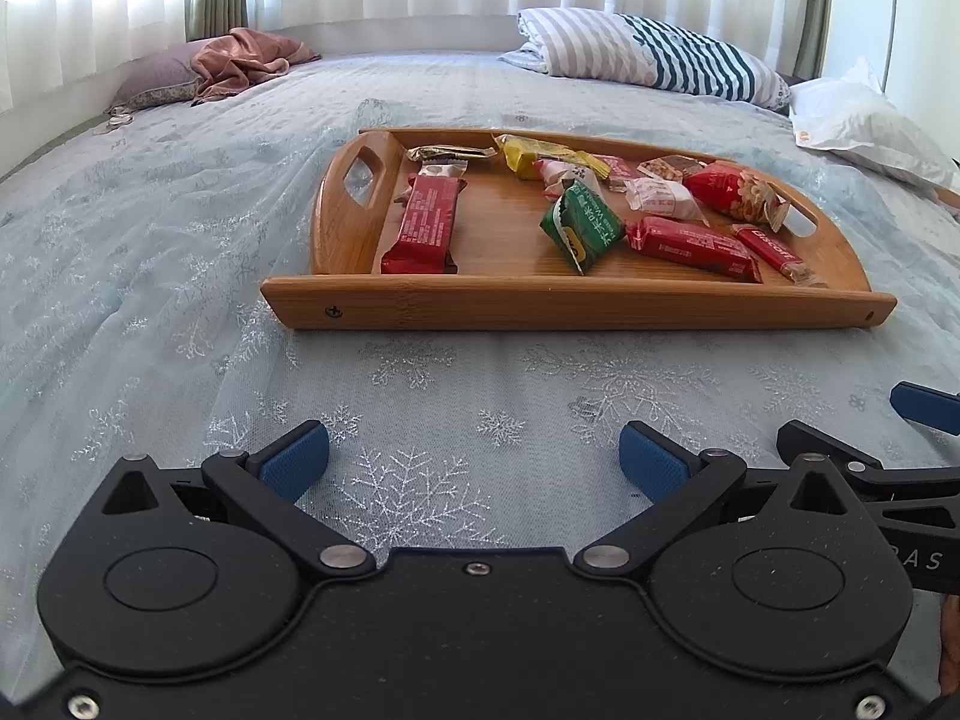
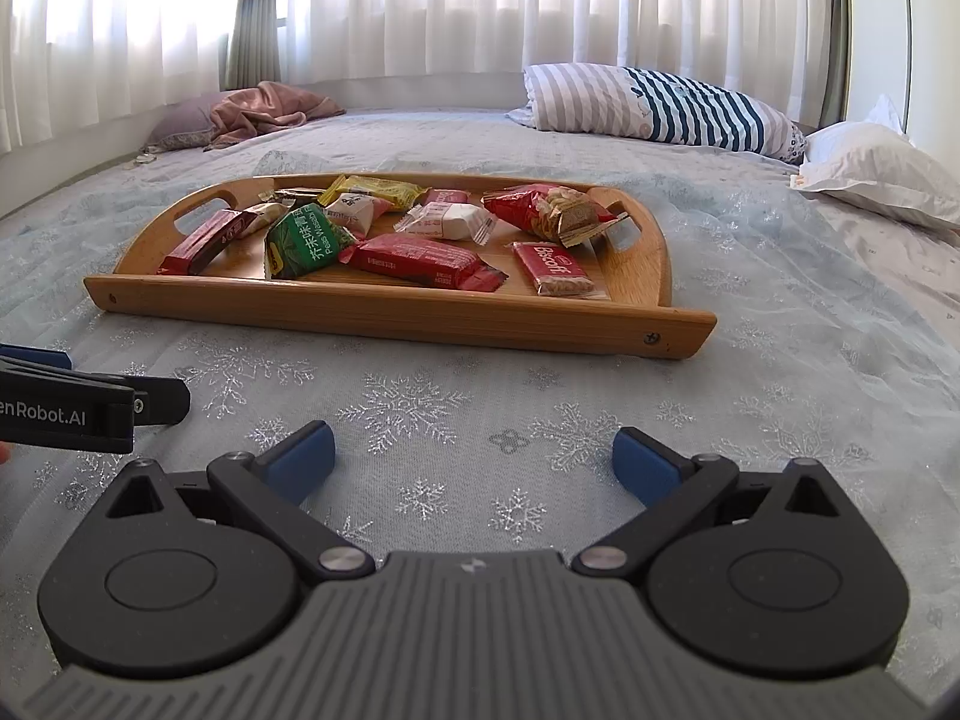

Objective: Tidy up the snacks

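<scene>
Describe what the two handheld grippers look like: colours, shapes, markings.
Both grippers are matte black with two round pivot housings, silver rivets and angled linkage arms ending in textured blue fingers. The left gripper has a smooth black body and, seen from the right wrist camera, white "enRobot.AI" lettering. The right gripper has a ribbed grey centre plate. No cables show.

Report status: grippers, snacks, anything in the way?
Left gripper open, empty, short of wooden tray. Right gripper open, empty. Snacks, including green pea packet, lie jumbled in tray. Nothing blocking the approach.

Brown wooden tray [image 2: 384, 315]; green wasabi-pea packet [image 2: 306, 243]; pale-blue snowflake bedspread [image 2: 540, 408]; striped pillow [image 2: 660, 99].
</scene>
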The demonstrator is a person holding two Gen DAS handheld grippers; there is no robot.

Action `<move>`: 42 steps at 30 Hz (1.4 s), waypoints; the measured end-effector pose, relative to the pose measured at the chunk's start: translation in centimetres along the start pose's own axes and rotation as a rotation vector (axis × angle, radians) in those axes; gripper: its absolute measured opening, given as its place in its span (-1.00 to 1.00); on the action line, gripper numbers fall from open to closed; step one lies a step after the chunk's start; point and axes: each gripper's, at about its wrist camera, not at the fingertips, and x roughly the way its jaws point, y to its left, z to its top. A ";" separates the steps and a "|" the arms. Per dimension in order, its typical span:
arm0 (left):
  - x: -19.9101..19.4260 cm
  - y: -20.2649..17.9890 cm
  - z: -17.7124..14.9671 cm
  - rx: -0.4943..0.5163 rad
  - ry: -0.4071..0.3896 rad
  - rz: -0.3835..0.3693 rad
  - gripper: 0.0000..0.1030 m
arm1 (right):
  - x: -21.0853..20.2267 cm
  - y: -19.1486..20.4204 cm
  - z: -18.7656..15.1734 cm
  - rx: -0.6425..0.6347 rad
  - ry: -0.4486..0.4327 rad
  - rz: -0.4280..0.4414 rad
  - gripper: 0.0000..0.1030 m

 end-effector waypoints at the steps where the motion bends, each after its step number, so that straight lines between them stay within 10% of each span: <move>1: 0.0 -0.1 0.0 0.001 0.000 0.001 1.00 | 0.0 0.0 0.0 0.000 0.000 0.000 1.00; 42: 0.2 0.3 -0.1 -0.011 -0.005 -0.001 1.00 | 0.0 0.1 -0.1 -0.001 -0.001 0.000 1.00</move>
